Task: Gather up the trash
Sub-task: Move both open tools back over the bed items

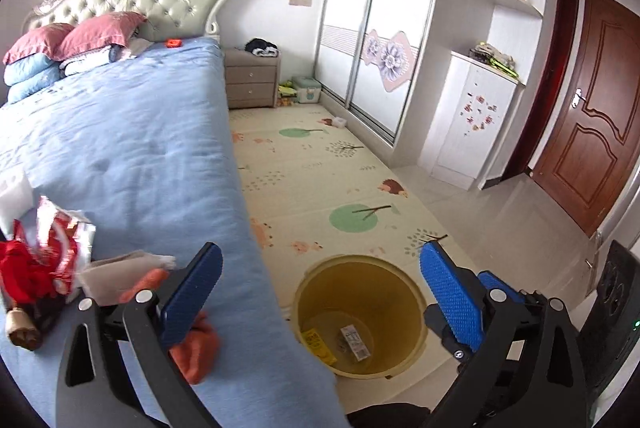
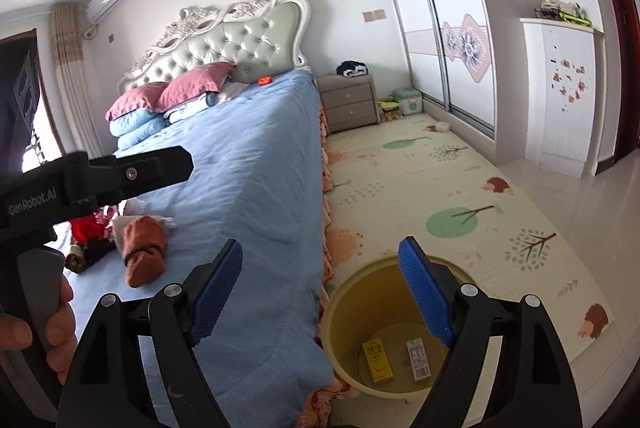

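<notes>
Open play mat (image 1: 340, 164) beyond the yellow bin (image 1: 360, 316), bed edge (image 1: 256, 228) tight against its left, wardrobe (image 1: 380, 28) farther right

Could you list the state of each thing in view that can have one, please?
Left tongs: open, empty.
Right tongs: open, empty.
Yellow bin: upright, lidless, two cartons inside.
Yellow carton: lying in the bin.
White carton: lying in the bin.
Wardrobe doors: closed.
Nightstand drawers: shut.
</notes>
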Demonstrator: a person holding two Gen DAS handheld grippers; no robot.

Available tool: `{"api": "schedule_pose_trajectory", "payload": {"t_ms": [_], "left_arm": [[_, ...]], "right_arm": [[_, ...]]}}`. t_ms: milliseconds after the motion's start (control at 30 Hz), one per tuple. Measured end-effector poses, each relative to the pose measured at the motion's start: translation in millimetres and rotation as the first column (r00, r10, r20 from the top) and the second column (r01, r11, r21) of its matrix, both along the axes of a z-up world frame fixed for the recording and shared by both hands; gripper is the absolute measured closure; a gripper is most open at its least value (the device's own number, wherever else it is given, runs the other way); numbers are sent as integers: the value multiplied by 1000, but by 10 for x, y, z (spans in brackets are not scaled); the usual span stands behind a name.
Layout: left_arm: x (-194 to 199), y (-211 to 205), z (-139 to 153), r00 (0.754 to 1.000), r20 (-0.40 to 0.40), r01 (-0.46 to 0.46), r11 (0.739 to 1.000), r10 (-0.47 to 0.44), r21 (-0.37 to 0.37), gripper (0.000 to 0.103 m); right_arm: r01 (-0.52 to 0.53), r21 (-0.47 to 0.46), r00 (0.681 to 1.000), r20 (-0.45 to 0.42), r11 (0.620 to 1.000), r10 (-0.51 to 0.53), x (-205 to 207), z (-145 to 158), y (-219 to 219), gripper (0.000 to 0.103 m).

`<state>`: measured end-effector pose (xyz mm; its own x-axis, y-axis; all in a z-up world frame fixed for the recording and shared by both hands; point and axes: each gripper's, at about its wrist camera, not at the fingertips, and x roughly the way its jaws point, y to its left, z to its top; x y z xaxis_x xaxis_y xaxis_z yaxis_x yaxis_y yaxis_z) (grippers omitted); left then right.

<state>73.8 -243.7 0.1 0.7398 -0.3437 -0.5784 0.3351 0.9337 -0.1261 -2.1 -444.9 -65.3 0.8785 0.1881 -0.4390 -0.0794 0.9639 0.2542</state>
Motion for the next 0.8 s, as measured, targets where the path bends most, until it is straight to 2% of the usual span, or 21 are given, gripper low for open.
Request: {"api": "schedule_pose_trajectory", "payload": {"t_ms": [133, 233, 367, 500, 600, 800], "left_arm": [[-98, 631, 108, 994, 33, -106, 994, 105, 27, 4], [-171, 1151, 153, 981, 49, -187, 982, 186, 17, 4], [-240, 1785, 180, 941, 77, -333, 942, 329, 43, 4], [-275, 2398, 146, 901, 54, -432, 902, 430, 22, 4], [-294, 2768, 101, 875, 29, -483, 876, 482, -1, 4], [-296, 3148, -23, 849, 5, -528, 849, 528, -15, 4]], "right_arm": [[-70, -14, 996, 62, 997, 71, 1, 188, 418, 25], [-150, -23, 985, 79, 988, 152, 30, 296, 768, 25], [-255, -54, 962, 84, 965, 259, 66, 405, 1292, 25], [-352, -85, 931, 75, 932, 358, 117, 442, 1804, 25], [-410, -102, 907, 58, 906, 417, 174, 441, 2137, 25], [-509, -96, 859, 13, 855, 513, 376, 428, 2628, 26]]}}
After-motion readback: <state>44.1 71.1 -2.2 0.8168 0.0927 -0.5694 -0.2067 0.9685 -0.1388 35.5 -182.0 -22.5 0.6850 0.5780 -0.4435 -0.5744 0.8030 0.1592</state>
